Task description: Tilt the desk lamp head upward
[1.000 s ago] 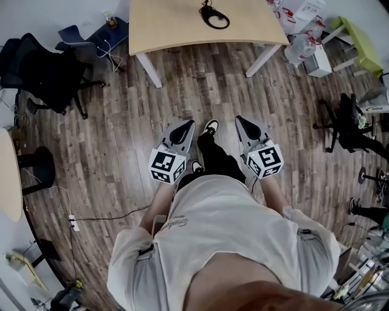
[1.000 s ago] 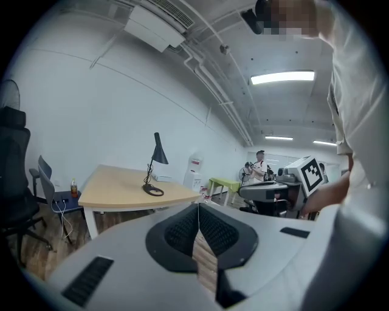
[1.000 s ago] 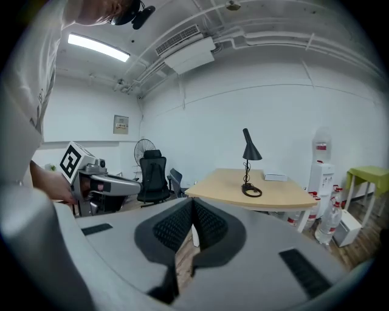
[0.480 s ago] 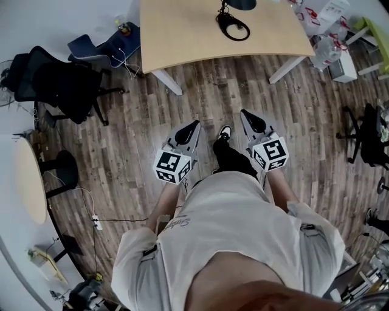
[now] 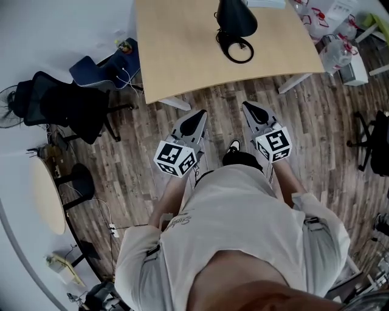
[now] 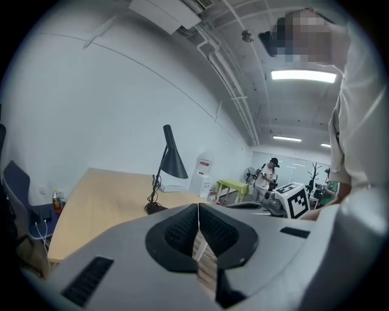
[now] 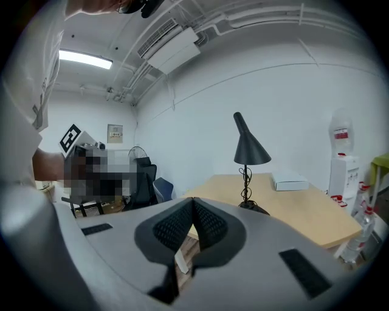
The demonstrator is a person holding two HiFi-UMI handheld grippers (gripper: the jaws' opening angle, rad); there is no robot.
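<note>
Nearer the desk's near edge now — left hand-held gripper and right hand-held gripper pressed together, empty, merely carried toward the desk lamp.

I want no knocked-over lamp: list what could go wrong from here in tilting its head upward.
1. The left tongs and right tongs are both shut, short of the desk; arriving shut, they may shove the desk lamp rather than grip it.
2. The lamp looks tall on a small round base; lifting its head unbraced could tip it.
3. The cord wound on the stem might snag.
</note>
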